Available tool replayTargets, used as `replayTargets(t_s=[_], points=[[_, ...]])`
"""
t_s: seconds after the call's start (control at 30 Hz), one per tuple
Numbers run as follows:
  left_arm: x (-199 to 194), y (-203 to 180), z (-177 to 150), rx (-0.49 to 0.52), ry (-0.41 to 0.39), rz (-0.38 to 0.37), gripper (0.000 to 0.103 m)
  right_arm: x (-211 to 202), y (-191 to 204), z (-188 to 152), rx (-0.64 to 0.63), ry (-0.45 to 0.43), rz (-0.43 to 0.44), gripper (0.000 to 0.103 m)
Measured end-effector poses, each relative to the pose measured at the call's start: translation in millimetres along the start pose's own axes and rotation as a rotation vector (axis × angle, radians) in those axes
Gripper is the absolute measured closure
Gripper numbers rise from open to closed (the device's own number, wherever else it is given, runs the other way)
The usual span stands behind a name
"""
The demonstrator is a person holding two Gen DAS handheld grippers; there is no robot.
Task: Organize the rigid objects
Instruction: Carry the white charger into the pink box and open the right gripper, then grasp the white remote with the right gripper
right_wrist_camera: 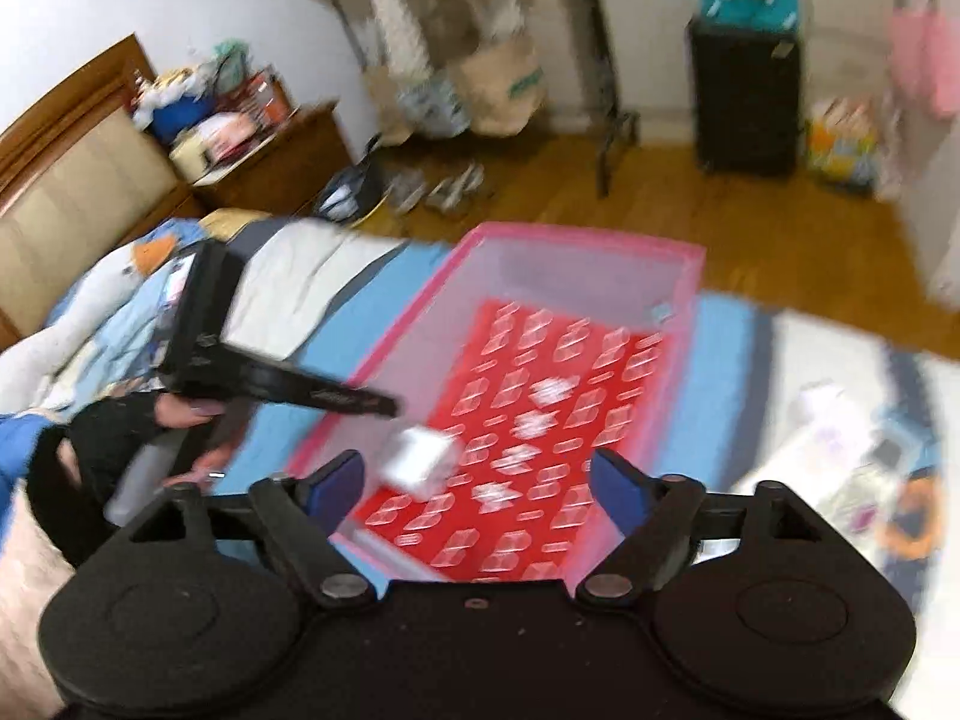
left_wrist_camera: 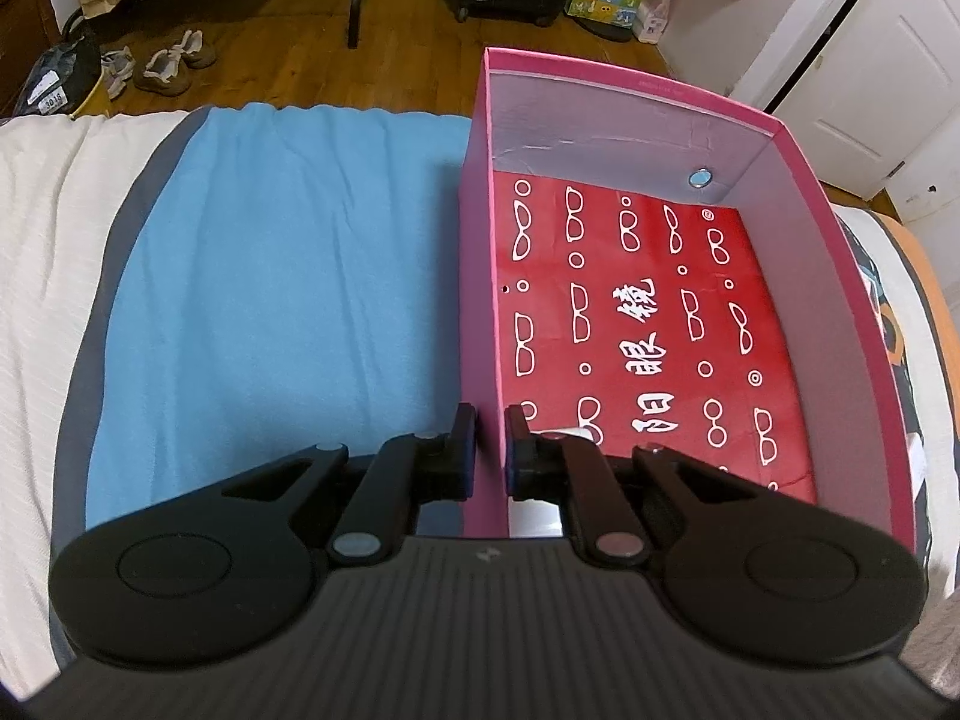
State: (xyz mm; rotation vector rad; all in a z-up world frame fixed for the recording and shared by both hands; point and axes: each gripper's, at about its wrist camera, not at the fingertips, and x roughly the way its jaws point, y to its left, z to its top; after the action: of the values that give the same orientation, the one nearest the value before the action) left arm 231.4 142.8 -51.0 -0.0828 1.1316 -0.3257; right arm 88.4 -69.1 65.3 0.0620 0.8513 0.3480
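One tool (left_wrist_camera: 487, 444) clamps the pink box (left_wrist_camera: 480, 276) wall

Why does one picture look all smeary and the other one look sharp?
The right wrist view is smeared by motion blur: the pink box, the white object inside it and the room all streak. The left wrist view is sharp, with crisp glasses drawings on the box's red lining; both bend straight edges, being fisheye.

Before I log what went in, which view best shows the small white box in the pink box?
The right wrist view: the small white box shows whole, though blurred. The left wrist view shows only a white sliver behind the left gripper.
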Motion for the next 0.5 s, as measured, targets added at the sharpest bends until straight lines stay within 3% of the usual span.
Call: replayTargets(t_s=[0.13, 0.4, 0.5], points=[[-3.0, -1.3, -0.7, -0.011, -0.011, 0.006, 0.096, -1.5, -35.4, -9.9, 0.075, 0.039, -0.116, 0.015], [-4.1, -5.2, -1.2, -0.002, -0.011, 0.034, 0.096, 24.1, -108.7, -37.0, 0.309, 0.124, -0.110, 0.016], [-4.7, -5.4, -0.7, 0.003, -0.012, 0.038, 0.096, 36.8, -112.9, -42.2, 0.245, 0.161, -0.104, 0.017]])
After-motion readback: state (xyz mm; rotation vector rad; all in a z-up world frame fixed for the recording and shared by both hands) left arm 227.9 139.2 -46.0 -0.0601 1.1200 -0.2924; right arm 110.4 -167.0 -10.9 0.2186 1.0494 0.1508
